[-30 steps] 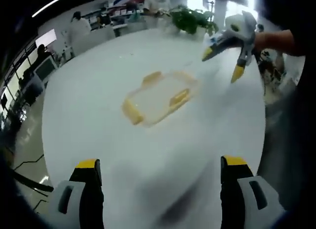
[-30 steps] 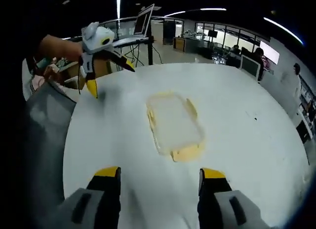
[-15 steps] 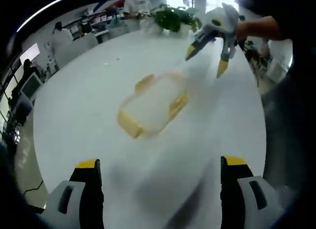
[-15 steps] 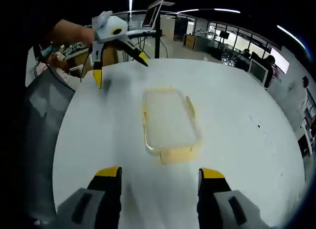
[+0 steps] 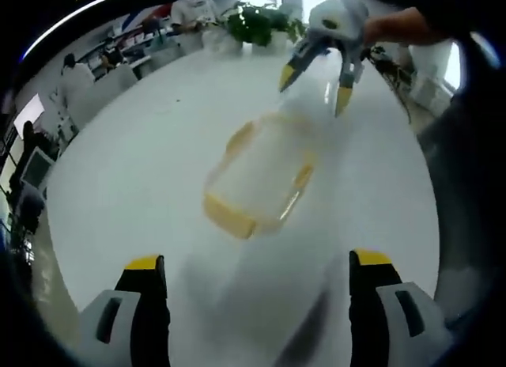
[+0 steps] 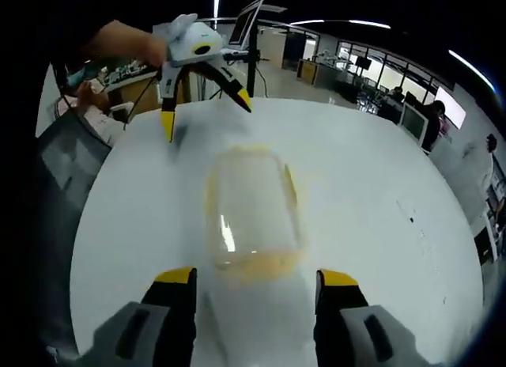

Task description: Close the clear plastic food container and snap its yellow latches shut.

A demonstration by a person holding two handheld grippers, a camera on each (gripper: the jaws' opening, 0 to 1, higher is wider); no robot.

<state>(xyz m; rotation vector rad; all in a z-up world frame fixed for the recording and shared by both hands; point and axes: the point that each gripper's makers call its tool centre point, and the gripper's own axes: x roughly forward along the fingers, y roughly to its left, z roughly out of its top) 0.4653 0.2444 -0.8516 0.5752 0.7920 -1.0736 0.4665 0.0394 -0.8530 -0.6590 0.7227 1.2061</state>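
We see a clear rectangular plastic food container (image 5: pixel 261 173) with rounded corners lying flat on a white round table (image 5: pixel 126 177), its lid on top. Yellow latches (image 5: pixel 229 217) line its edges: one on each long side and one at the short end nearest us. In the right gripper view the container (image 6: pixel 249 209) catches a glint of light.

Both tongs (image 5: pixel 251 268) (image 6: pixel 254 280) agape, empty.

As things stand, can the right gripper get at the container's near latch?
Probably yes. The right gripper is open with the container straight ahead on the white table, nothing between them. The left gripper hovers beyond the far end.
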